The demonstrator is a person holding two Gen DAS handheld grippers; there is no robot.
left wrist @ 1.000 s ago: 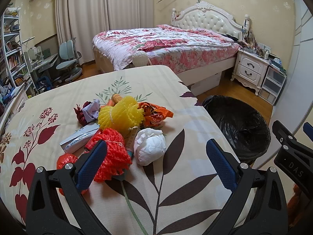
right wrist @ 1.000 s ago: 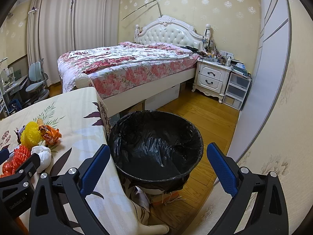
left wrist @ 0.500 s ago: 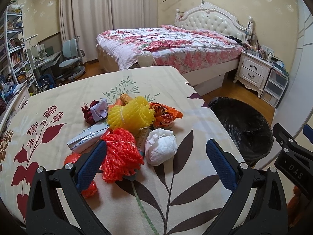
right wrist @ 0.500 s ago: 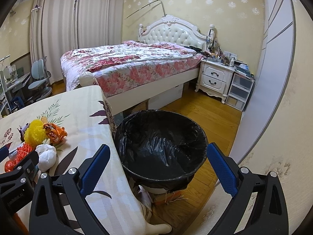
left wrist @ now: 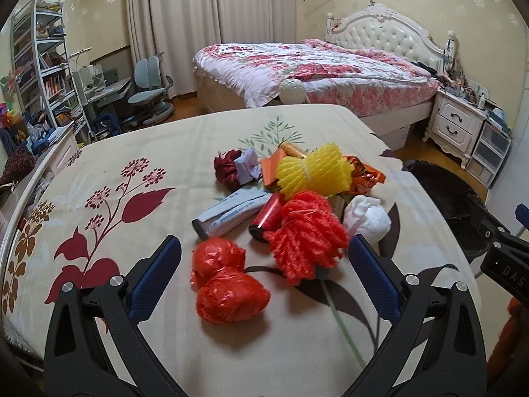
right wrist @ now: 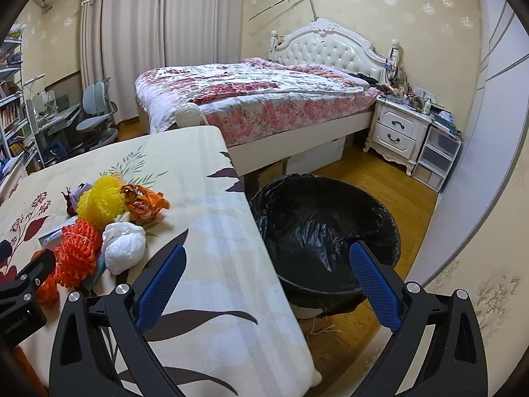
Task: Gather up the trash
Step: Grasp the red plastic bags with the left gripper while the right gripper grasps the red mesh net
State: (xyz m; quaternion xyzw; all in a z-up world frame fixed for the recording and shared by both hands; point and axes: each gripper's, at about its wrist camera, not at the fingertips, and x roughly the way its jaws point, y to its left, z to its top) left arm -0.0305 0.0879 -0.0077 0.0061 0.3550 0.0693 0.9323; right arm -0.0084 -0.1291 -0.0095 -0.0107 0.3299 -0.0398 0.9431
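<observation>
Left hand-held gripper (left wrist: 264, 264) hovers low over the tabletop (left wrist: 139, 152), jaws spread wide around the red bag (left wrist: 228, 284) in the trash pile. Right hand-held gripper (right wrist: 266, 273), jaws apart and empty, straddles the tabletop edge and the bin (right wrist: 390, 228).

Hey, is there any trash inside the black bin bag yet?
No, the black bin bag beside the table shows only bare liner inside in the right wrist view.

Left wrist: low over the counter (left wrist: 139, 165), close to the trash pile (left wrist: 297, 205), facing the bed (left wrist: 314, 72). Right wrist: at the counter edge, over the bin (right wrist: 325, 228). Shared: pile, bed, bin.
</observation>
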